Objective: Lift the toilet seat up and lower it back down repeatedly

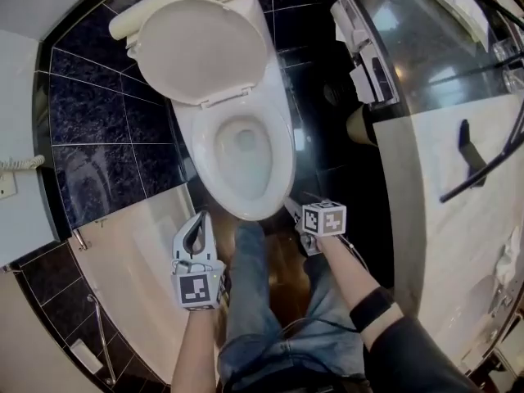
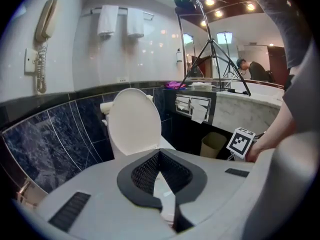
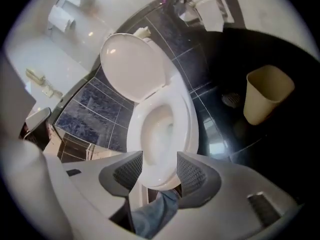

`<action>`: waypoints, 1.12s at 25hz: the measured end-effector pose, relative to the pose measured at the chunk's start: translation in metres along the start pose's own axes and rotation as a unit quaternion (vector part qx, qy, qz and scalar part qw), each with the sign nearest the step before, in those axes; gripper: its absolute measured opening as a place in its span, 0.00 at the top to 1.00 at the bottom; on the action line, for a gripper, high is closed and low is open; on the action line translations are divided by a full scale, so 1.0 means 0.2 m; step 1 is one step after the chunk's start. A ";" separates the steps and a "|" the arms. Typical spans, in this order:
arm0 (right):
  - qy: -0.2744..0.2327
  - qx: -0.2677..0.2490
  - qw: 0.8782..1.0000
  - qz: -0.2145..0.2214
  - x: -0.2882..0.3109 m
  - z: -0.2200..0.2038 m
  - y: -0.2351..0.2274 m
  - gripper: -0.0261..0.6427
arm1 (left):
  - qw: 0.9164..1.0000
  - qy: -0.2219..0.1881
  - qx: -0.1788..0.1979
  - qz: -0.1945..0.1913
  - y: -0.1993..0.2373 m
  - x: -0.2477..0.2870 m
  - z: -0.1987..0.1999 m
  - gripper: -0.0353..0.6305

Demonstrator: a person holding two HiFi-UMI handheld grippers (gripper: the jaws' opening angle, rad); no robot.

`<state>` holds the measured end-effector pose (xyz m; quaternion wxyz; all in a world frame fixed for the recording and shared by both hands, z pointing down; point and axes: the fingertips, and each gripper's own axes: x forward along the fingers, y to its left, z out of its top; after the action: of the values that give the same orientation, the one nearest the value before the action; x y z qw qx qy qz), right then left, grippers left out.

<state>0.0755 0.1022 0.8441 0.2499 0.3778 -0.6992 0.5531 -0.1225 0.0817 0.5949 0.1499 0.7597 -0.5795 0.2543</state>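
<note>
The white toilet stands with its seat and lid raised against the tank, leaving the bowl rim bare. In the right gripper view the raised seat and lid stand above the bowl. The left gripper view shows the lid upright ahead. My left gripper hangs in front of the bowl at its left, with its fingertips meeting and nothing between them. My right gripper is by the bowl's front right edge, open and empty, and touches nothing.
A beige waste bin stands on the dark floor right of the toilet. The stone counter runs along the right. Paper holders hang on its side. My legs in jeans are right in front of the bowl. A wall phone hangs left.
</note>
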 end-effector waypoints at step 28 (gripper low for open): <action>-0.035 0.174 0.984 0.032 0.50 -0.05 -0.27 0.74 | 0.998 0.050 -0.029 -0.007 0.04 0.22 -0.43 0.95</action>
<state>0.0596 0.0820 0.9543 0.1372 0.4120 -0.6125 0.6605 -0.1397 0.0895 0.6895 0.2023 0.7454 -0.5732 0.2739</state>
